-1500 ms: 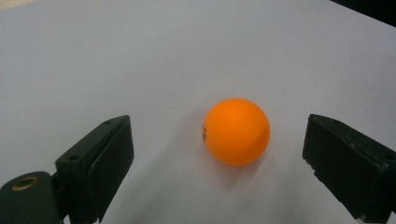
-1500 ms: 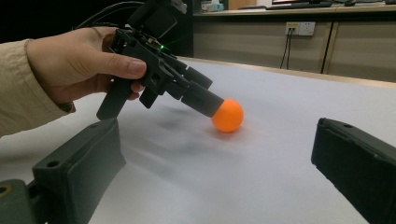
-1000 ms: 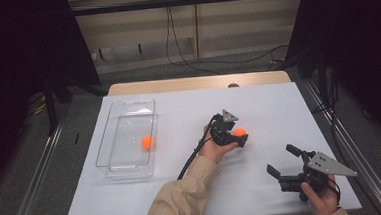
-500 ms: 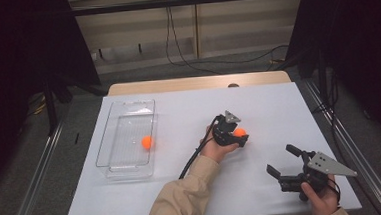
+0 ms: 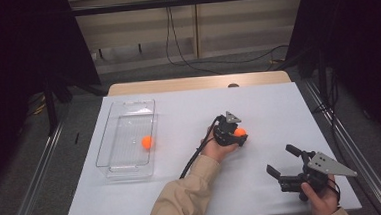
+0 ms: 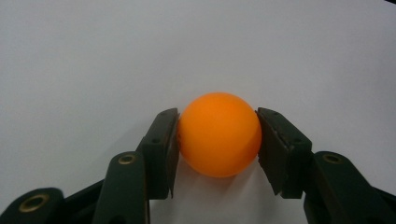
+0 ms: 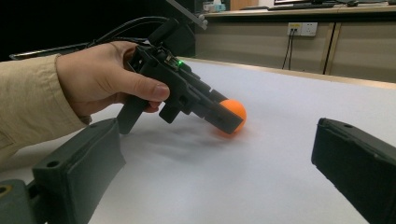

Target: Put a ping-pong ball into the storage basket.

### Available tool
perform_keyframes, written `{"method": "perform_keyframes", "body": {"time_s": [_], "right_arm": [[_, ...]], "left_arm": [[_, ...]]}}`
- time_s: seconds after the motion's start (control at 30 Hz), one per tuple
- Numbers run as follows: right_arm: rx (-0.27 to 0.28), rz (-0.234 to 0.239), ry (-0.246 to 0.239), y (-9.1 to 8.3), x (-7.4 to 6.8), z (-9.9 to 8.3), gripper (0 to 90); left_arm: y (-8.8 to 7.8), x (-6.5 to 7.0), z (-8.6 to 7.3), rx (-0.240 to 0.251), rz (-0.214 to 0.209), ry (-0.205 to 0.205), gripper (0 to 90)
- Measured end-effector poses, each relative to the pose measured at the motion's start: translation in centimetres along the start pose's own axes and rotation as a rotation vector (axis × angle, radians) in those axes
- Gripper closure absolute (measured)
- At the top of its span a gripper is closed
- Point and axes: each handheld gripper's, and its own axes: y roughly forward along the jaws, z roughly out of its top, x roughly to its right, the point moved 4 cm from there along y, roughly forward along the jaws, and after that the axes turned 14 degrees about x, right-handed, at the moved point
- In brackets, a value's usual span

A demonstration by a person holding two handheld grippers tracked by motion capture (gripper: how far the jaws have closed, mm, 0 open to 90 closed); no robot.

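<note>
White table [image 5: 278, 102] is seen covering most of the scene, wooden edge at the far side. A clear plastic tray [image 5: 111, 142] is placed on the table's left part, long side running near to far; a second orange ball [image 5: 147, 142] is held inside it, toward its right wall. Tray and left gripper are well apart, with bare table between them. Nothing is seen lying between them.

Left gripper [image 5: 239, 134] is set low at the table centre, held in the left hand [image 5: 215, 147], cable trailing toward the near edge. Its jaws have just been closing and are clenched on the orange ball [image 6: 218, 134]: both pads are pressed against the ball's sides in the left gripper view. Ball is resting on the table surface, at mid-table, right of the tray.

Right gripper [image 5: 285, 167] is held at the near right corner in the right hand [image 5: 323, 198], jaws spread wide, nothing between them. It is kept well apart from the ball.
</note>
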Motion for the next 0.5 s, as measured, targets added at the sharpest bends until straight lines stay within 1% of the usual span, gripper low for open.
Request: {"method": "perform_keyframes", "body": {"time_s": [0.07, 0.2, 0.27, 0.3, 0.43, 0.5], "right_arm": [[-0.001, 0.0, 0.0, 0.0, 0.0, 0.0, 1.1], [-0.001, 0.0, -0.002, 0.0, 0.0, 0.0, 1.1], [-0.001, -0.001, 0.0, 0.0, 0.0, 0.0, 1.1], [-0.001, 0.001, -0.003, 0.0, 0.0, 0.0, 1.1], [-0.002, 0.001, -0.006, -0.1, 0.0, 0.0, 1.1], [-0.001, 0.0, -0.006, -0.1, 0.0, 0.0, 1.2]], "left_arm": [[-0.1, 0.0, 0.0, -0.005, -0.003, 0.008, 50.7], [-0.4, 0.0, 0.1, -0.015, -0.012, -0.003, 50.7], [-0.5, 0.0, 0.2, -0.009, -0.014, -0.015, 50.7], [-0.7, 0.0, 0.2, -0.016, -0.016, -0.011, 50.7], [-1.1, 0.1, 0.4, -0.029, -0.016, -0.02, 50.8], [-1.3, 0.0, 0.4, -0.025, -0.024, -0.027, 50.8]]}}
